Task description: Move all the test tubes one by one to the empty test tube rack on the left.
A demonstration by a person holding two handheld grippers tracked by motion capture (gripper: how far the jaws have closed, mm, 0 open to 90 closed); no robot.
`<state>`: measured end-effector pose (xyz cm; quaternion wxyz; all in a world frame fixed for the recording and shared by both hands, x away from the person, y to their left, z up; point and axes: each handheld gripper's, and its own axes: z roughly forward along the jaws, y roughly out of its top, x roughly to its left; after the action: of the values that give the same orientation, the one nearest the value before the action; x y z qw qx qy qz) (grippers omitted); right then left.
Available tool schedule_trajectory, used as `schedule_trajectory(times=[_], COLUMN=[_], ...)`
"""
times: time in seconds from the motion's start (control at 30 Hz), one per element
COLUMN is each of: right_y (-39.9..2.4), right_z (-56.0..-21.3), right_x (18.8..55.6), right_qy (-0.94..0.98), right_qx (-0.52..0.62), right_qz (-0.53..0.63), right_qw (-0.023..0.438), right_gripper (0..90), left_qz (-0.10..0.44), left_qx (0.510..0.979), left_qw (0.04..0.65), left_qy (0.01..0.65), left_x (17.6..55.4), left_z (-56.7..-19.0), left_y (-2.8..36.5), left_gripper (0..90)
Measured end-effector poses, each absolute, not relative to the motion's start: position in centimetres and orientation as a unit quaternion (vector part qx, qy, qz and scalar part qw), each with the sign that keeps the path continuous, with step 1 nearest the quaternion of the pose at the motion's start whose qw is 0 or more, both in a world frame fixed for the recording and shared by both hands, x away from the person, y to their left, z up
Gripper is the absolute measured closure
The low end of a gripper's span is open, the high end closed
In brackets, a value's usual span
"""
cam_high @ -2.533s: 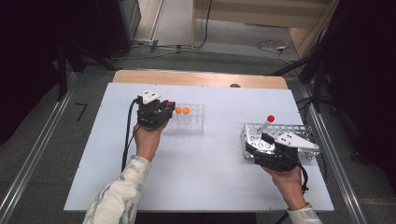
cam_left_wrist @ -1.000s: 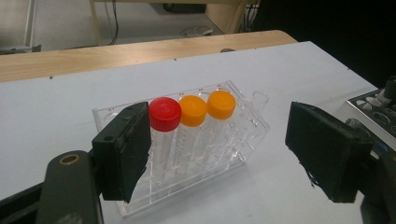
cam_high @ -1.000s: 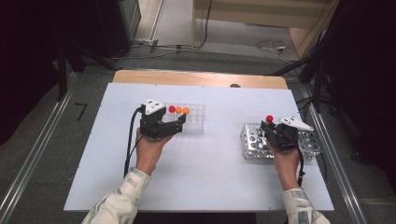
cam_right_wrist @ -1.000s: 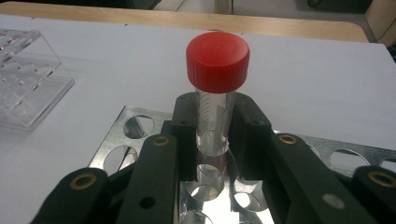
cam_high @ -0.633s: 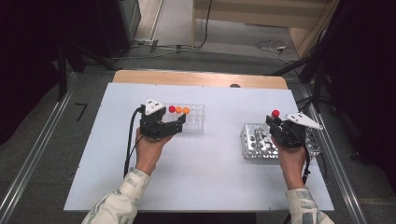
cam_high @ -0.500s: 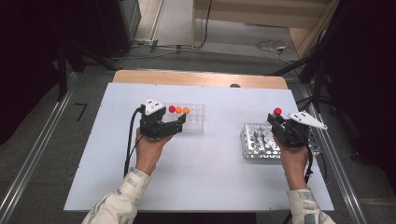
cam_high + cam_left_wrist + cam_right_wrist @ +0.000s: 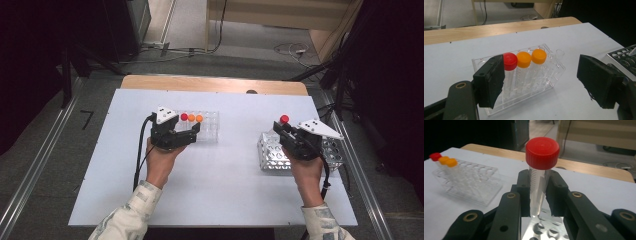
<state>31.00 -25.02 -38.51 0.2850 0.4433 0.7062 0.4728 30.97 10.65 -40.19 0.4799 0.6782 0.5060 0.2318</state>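
The red-capped tube point(image 7: 540, 172) stands upright between the jaws of the right tool point(image 7: 539, 195), which are clamped on its clear body just below the cap. Its pointed tip hangs just above the holes of the metal rack point(image 7: 544, 227), clear of them. In the high view the tube point(image 7: 284, 120) shows as a red cap at the front of the right tool point(image 7: 286, 134), over the left part of the metal rack point(image 7: 272, 157), which sits at the right of the white tabletop point(image 7: 225, 185).

Well apart, toward the left, the clear rack point(image 7: 549, 72) holds three capped tubes in a row: one red point(image 7: 509, 62) and two orange point(image 7: 524, 60) point(image 7: 539, 57). The left tool point(image 7: 541, 80) has its jaws wide, gripping nothing; one pad sits just in front of the clear rack's end by the red tube, while the other stands off beyond its far end. In the high view the left tool point(image 7: 186, 135) rests at the clear rack's point(image 7: 210, 127) left end.
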Motion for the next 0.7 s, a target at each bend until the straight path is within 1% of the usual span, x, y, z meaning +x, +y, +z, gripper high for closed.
schedule_trajectory(times=[0.2,0.53,0.7], right_y=[-22.1,-17.8,-15.5], right_z=[-38.8,-41.2,-42.5], right_x=[30.9,31.2,31.4], right_qy=[0.728,0.762,0.779], right_qx=[0.417,0.391,0.379], right_qz=[0.478,0.469,0.457], right_qw=[0.260,0.215,0.202], right_gripper=[71.6,71.5,71.5], left_qz=[0.229,0.227,0.223], left_qx=[0.682,0.687,0.692], left_qw=[0.481,0.484,0.486], left_qy=[0.501,0.493,0.486], left_x=[30.9,30.4,30.2], left_z=[-40.2,-40.0,-40.1], left_y=[10.1,9.9,9.5], left_gripper=[22.6,24.0,24.4])
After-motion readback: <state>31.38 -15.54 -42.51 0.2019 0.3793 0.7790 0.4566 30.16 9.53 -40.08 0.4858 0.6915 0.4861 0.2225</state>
